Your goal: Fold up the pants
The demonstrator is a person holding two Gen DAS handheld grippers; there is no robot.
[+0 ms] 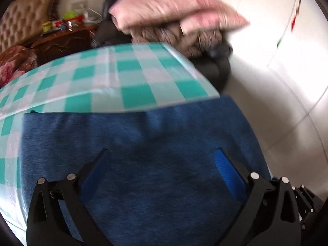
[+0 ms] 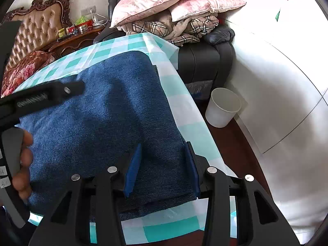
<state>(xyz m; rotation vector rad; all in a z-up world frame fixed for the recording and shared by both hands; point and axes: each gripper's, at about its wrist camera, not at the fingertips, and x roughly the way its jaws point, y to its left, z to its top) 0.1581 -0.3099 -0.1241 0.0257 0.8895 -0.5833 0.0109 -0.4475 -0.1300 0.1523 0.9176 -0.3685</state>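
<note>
The blue denim pants (image 1: 143, 164) lie folded in a thick flat stack on the teal-and-white checked tablecloth (image 1: 123, 78). My left gripper (image 1: 163, 150) hovers over them with its jaws wide open and nothing between the blue pads. In the right wrist view the pants (image 2: 98, 123) reach the table's right edge. My right gripper (image 2: 162, 147) sits low at their near right corner, jaws partly apart. Its right pad is at the cloth's edge and the fabric lies flat between the pads, not pinched. A person's hand (image 2: 22, 153) and one left finger (image 2: 69, 89) show at the left.
A white cup-shaped bin (image 2: 223, 107) stands on the dark floor right of the table. Behind the table a black armchair (image 2: 201, 61) carries pink pillows (image 2: 164, 2) and a plaid blanket. A wooden nightstand (image 2: 78, 39) and tufted headboard are at back left. A white wall rises at right.
</note>
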